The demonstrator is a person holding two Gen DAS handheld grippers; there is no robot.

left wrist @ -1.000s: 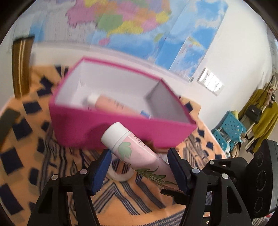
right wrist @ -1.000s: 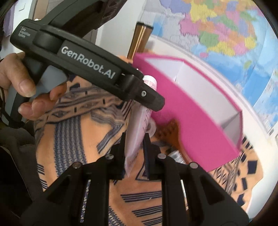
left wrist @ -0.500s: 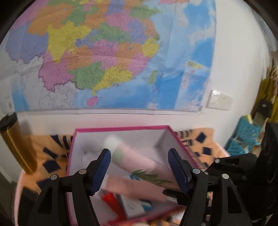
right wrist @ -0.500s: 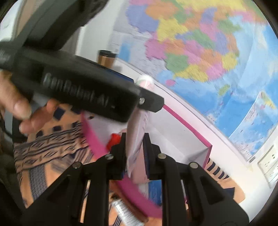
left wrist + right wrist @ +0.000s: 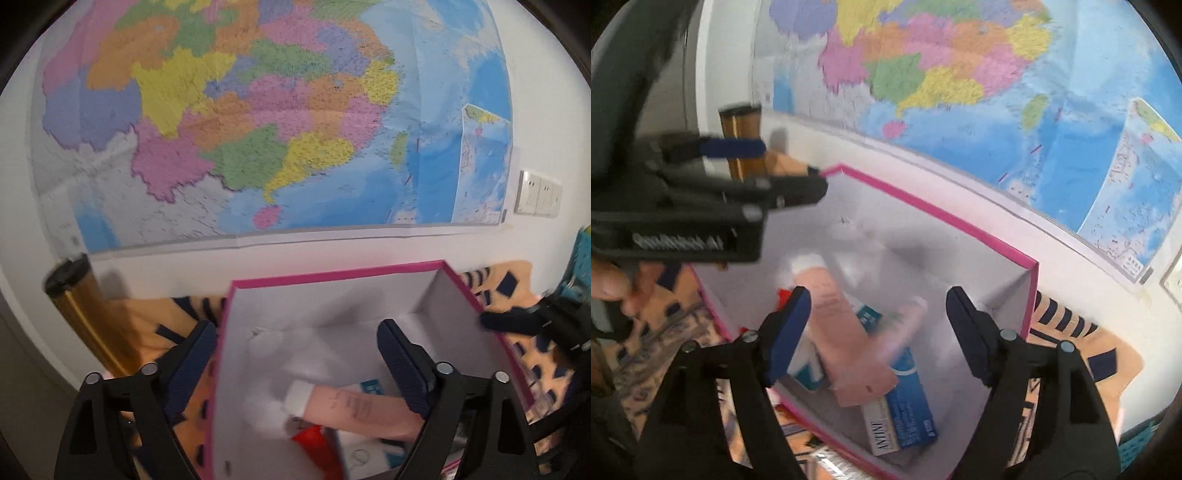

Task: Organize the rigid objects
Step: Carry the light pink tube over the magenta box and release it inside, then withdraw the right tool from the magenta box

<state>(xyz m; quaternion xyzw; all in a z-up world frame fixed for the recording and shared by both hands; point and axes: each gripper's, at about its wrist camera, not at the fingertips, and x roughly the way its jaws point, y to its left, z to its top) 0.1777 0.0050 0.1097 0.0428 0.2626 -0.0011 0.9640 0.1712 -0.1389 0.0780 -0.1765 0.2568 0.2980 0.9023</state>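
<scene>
Looking forward from the left wrist, the left gripper (image 5: 295, 365) hangs over the pink box (image 5: 332, 275) with its fingers spread wide and nothing between them. The box stands open on a patterned orange cloth (image 5: 147, 314), its inner walls white. Inside, a pink tube (image 5: 354, 408) with a white cap lies on its side near the lower right, close to the right finger. Beneath it sit a red item (image 5: 317, 446) and a blue-and-white carton (image 5: 371, 387), both partly hidden. A gold flask (image 5: 86, 314) stands to the left of the box, against the wall. A coloured map (image 5: 258, 122) covers the wall behind, with a wall socket (image 5: 537, 194) to its right. The tip of the right gripper (image 5: 532, 319) shows at the box's right rim.

From the right wrist, the right gripper (image 5: 877, 334) is likewise wide open and holds nothing, poised above the same box (image 5: 942, 214). The pink tube (image 5: 846, 332) lies lengthwise on the box floor. A second, blurred pink tube (image 5: 908, 317) sits just beside it, over a blue carton (image 5: 905, 413). The left gripper (image 5: 786, 170) enters from the left over the box's far corner, its fingers apart.
</scene>
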